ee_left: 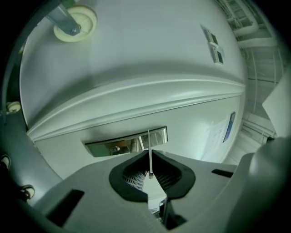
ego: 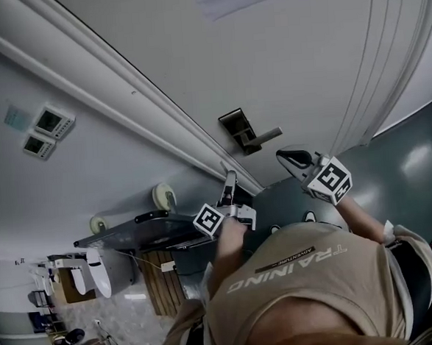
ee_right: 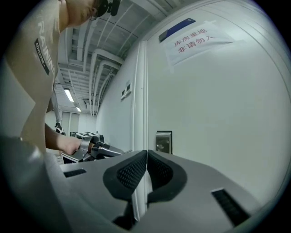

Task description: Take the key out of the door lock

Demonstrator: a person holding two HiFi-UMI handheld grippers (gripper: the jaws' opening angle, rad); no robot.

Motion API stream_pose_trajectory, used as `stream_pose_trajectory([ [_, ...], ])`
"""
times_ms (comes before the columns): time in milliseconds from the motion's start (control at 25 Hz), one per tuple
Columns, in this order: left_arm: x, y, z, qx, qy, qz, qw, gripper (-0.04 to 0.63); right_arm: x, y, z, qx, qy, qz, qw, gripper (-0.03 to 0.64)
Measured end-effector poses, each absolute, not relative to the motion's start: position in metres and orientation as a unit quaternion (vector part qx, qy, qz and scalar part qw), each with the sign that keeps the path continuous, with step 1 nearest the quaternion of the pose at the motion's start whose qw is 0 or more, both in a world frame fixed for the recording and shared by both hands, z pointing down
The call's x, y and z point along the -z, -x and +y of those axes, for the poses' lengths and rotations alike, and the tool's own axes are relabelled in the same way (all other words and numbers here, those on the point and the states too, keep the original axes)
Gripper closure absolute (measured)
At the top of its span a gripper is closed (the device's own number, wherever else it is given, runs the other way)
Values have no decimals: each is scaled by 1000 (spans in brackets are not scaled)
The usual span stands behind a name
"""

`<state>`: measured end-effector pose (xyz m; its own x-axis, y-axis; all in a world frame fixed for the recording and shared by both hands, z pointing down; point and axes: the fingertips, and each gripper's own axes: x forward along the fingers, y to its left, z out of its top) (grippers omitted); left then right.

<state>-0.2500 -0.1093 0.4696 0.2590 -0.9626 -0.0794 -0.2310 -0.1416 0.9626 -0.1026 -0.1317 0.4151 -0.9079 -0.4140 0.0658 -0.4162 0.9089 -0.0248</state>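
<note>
Between left tongs (ee_left: pixel 150 154): thin silvery key (ee_left: pixel 148 139), edge-on, upright.

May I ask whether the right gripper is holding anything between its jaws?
No, the right gripper has its jaws together with nothing between them, well short of the lock plate.

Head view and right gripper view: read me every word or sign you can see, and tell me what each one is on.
"库房重地 / 非请勿入": red print on the paper sign on the door.
"TRAINING", "ADVENTURE": the person's shirt.
The blue strip above the sign: too small to read.
</note>
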Motion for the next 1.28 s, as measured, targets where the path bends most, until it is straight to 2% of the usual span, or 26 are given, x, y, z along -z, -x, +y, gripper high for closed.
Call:
stream_pose_trajectory([
  [440, -476, 270, -109, 341, -663, -529, 406, 572, -427, 113, -135, -28, -214, -976, 42, 601],
  [760, -474, 268, -114, 241, -707, -564, 352, 572, -433, 118, -141, -30, -212, -975, 53, 601],
  [1280, -462, 271, -139, 155, -738, -603, 259, 572, -441, 118, -163, -8, -212, -974, 75, 601],
])
